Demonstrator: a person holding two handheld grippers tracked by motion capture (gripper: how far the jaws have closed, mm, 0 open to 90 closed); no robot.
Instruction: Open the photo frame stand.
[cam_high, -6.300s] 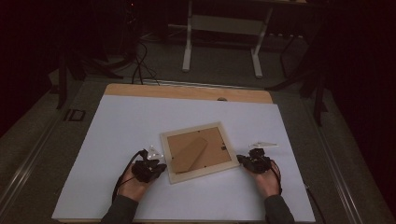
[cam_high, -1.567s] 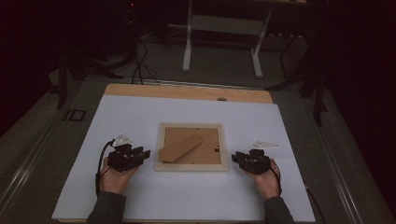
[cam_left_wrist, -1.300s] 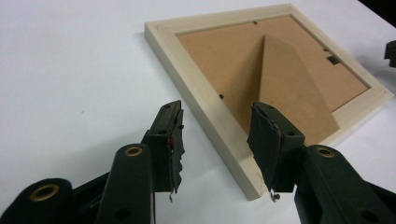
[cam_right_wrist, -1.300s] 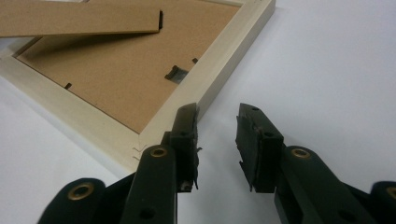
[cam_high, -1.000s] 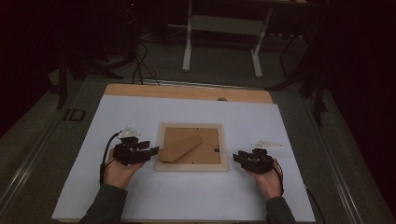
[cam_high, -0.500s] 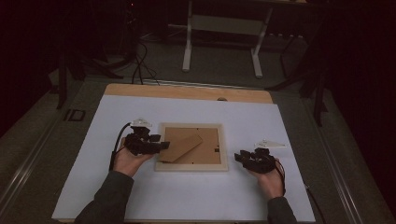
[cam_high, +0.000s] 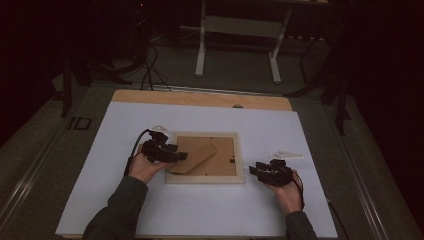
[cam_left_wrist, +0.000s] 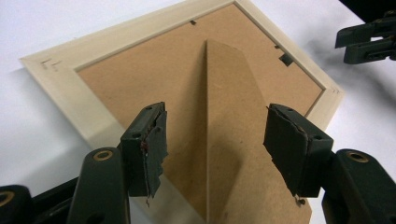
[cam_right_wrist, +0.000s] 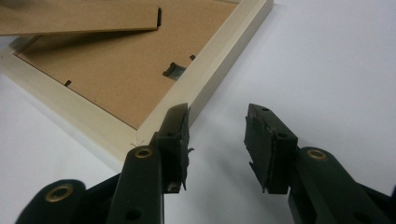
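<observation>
Picture frame, high view: it lies face down near the middle of the white table, its pale wooden edges roughly square to the table's sides, with bare white surface all round it. My left gripper reaches over the frame's left edge above the brown prop stand; my right gripper rests on the table just beside the frame's right edge, apart from it.

Left gripper view: my jaws have just been opening and stand wide, one on either side of the stand, whose ridge runs up between them; the pads press on nothing. The frame's rim runs behind the left jaw.

Right gripper view: my jaws have just been opening and stand apart over bare table, holding nothing. The frame's corner sits just beside the left jaw.
</observation>
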